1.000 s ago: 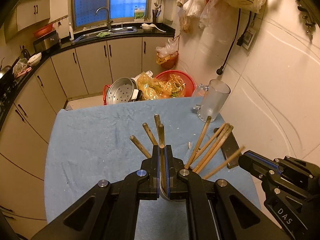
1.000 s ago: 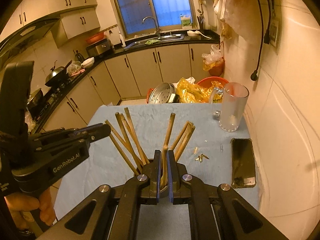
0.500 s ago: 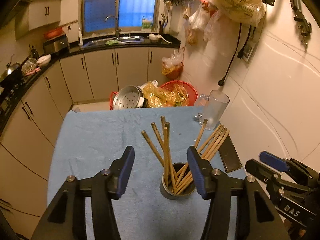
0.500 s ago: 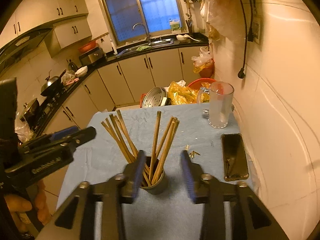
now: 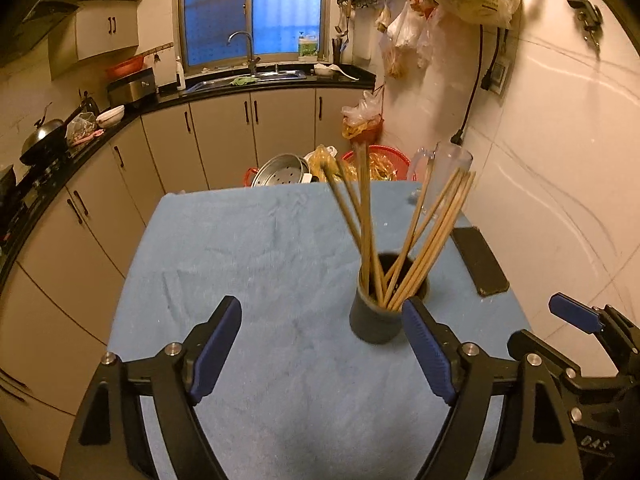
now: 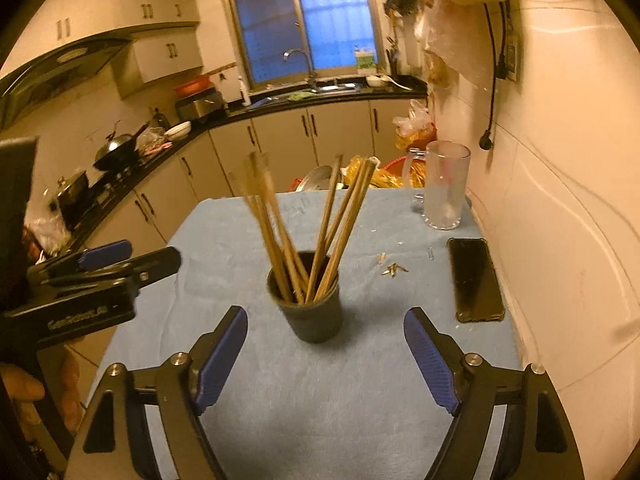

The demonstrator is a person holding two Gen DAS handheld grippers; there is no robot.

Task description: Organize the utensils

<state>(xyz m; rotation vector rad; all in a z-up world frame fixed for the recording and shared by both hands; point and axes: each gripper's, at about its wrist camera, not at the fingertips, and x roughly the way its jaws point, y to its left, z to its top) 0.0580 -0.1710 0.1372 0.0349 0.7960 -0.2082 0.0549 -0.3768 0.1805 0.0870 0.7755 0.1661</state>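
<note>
With all chopsticks (image 6: 320,224) standing in the cup (image 6: 316,312) at counter (image 5: 248,264) centre, the loading step looks complete. Left gripper (image 5: 320,350) and right gripper (image 6: 324,354) both gape wide, holding nothing, cup at 12 o'clock of each. Phone (image 6: 476,280) lies at 3 o'clock of the cup, mug (image 6: 446,186) at 1 o'clock. Next move, if any: tidy those, judged optional.

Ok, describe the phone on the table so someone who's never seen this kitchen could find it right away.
Start at the table with the blue cloth against the tiled wall. Along its wall-side edge stands a clear glass mug, and just nearer than it lies the phone. It is the only flat, black, glossy slab there, lying apart from the dark cup of chopsticks.
</note>
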